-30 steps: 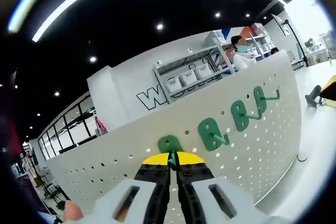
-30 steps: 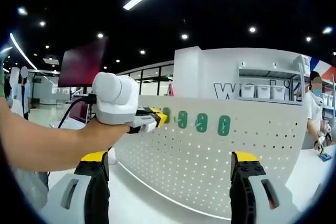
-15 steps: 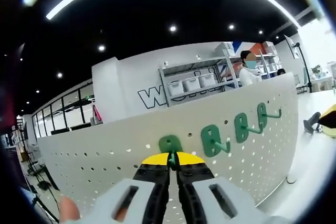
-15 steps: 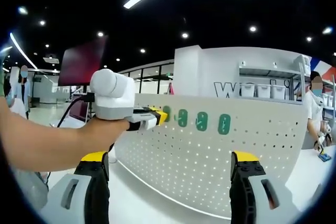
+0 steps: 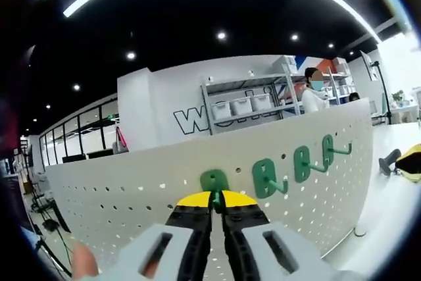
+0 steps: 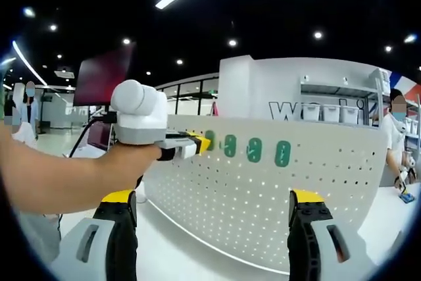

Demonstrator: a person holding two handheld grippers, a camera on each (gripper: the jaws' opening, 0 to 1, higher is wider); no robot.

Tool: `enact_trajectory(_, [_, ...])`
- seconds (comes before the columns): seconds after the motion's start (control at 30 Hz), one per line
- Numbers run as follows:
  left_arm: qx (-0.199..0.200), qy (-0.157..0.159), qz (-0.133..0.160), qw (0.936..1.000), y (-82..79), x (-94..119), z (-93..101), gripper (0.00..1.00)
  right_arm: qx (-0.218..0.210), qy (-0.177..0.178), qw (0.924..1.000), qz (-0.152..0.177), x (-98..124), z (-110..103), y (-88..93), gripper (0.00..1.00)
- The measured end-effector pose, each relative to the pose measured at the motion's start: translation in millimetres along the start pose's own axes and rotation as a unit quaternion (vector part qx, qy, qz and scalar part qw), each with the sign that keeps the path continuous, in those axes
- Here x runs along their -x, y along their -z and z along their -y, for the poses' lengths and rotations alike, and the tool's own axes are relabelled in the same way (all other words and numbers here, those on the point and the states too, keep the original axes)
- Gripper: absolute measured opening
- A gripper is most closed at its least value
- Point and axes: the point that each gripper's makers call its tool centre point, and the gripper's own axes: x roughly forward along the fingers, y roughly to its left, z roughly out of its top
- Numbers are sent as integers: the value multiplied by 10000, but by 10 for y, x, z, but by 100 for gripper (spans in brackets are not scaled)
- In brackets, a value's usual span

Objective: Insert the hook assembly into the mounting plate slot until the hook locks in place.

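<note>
Item: green hook (image 5: 213, 182), a flat green plastic plate with a rounded top and a small pale opening in its face. It sat against the white perforated mounting plate (image 5: 131, 195), in the top rows of holes, at the left end of a line of like pieces.

Companions: three other green hooks (image 5: 266, 177) were mounted to its right along the same band, each with a prong sticking out from the board; in the right gripper view they showed face-on as a row of green ovals (image 6: 254, 151).

Edges and room: the hook stood just below the board's upper edge. The board ran well to either side and downward as bare pegboard; its lower edge met a white floor (image 6: 177, 255) in the right gripper view, with open floor before it. Shelving with white bins (image 5: 243, 104) stood behind the board.

Left gripper (image 5: 216, 203): my jaws were drawn together to a narrow line, pinching the lower stem of the green hook, yellow tips just beneath its plate. In the right gripper view it (image 6: 197, 144) reached the board's top left corner.

Right gripper (image 6: 214, 218): my jaws stood wide apart, gripping nothing, well back from the board and the hook.
</note>
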Motion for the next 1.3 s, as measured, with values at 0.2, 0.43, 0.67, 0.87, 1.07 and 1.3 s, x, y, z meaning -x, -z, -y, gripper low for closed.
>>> enact_trajectory(0.2, [-174, -4, 19, 9998, -6, 2, 0, 3, -1, -10, 10000, -14, -5, -12, 9, 98])
enact_trajectory(0.43, [-643, -5, -19, 9979, -5, -4, 14, 2, -6, -5, 10000, -22, 3, -6, 22, 98])
enact_trajectory(0.67, [-738, 32, -16, 9973, -6, -1, 12, 2, 7, -12, 10000, -20, 0, -18, 18, 98])
enact_trajectory(0.87, [-928, 29, -39, 9957, -18, -6, 11, 2, 12, -12, 10000, -45, 7, -19, 32, 98])
enact_trajectory(1.07, [-1213, 14, -42, 9926, -36, 0, 30, 2, 13, 12, 10000, -47, 14, -4, 36, 98])
enact_trajectory(1.3, [-1131, -9, -28, 9936, -31, -8, 19, 2, 16, 13, 10000, -33, 7, -2, 27, 98])
